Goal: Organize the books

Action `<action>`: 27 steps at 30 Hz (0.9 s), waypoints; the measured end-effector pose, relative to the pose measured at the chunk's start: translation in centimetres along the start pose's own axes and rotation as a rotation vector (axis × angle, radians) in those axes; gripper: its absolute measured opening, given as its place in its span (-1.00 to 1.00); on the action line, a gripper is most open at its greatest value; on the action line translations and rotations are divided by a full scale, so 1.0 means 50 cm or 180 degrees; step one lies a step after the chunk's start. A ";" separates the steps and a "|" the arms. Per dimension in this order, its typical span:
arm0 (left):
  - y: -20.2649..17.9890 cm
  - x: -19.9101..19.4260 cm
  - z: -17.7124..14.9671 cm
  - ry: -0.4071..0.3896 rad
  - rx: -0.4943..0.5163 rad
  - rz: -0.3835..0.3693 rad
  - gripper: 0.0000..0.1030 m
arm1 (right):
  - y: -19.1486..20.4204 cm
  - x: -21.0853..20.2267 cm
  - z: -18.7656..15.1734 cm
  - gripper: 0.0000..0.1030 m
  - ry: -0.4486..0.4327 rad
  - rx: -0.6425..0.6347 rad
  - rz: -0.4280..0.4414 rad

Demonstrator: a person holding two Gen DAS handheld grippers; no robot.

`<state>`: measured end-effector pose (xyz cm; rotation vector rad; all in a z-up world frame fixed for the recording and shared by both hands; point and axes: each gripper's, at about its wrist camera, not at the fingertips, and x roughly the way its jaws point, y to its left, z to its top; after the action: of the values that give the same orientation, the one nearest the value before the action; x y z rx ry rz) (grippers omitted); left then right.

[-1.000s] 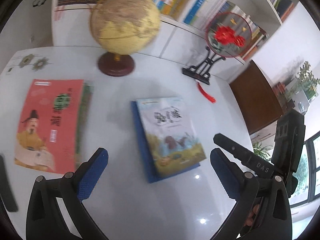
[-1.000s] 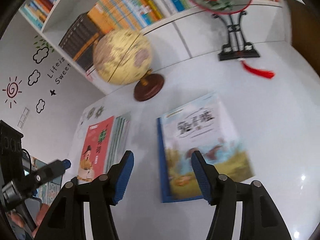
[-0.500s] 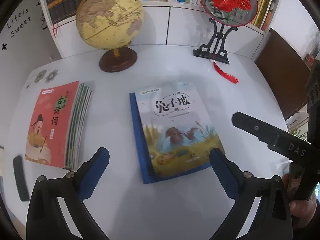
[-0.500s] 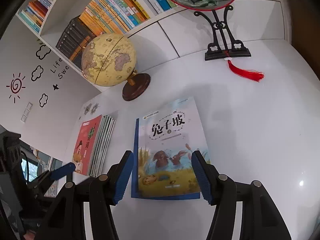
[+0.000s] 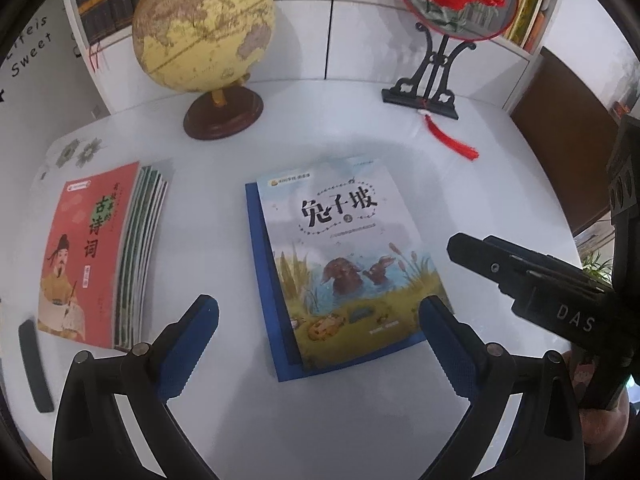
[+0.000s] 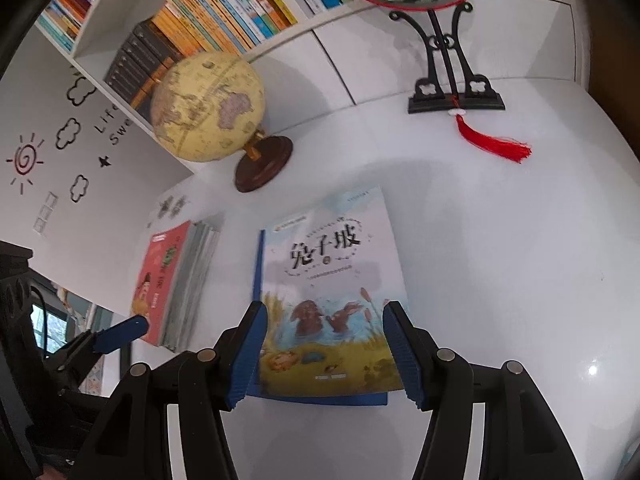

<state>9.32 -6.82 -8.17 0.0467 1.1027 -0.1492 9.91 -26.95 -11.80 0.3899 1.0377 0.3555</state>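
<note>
A picture book with two rabbits on its cover lies flat mid-table on top of a blue book. A stack of thin books topped by a red cover lies to its left. My left gripper hovers wide open above the picture book's near edge, its jaws empty. My right gripper hangs over the same near edge with a narrower gap and nothing between its pads; its body shows at the right in the left wrist view.
A globe on a wooden base and a round fan on a black stand with a red tassel stand at the back of the white table. A black bar lies near left. Bookshelves line the wall behind.
Both grippers have come lower and closer to the picture book. The left wrist view has swung so the book sits centred between its fingers. Neither gripper's jaw gap has changed.
</note>
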 end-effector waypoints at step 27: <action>0.089 0.219 -0.037 0.0390 -0.0584 -0.0400 0.93 | -0.082 0.171 -0.005 0.11 0.0125 -0.0120 -0.0275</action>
<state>13.18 -3.28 -18.92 -0.1800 1.2379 -0.1586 14.08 -26.55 -20.32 0.3042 1.0812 0.3061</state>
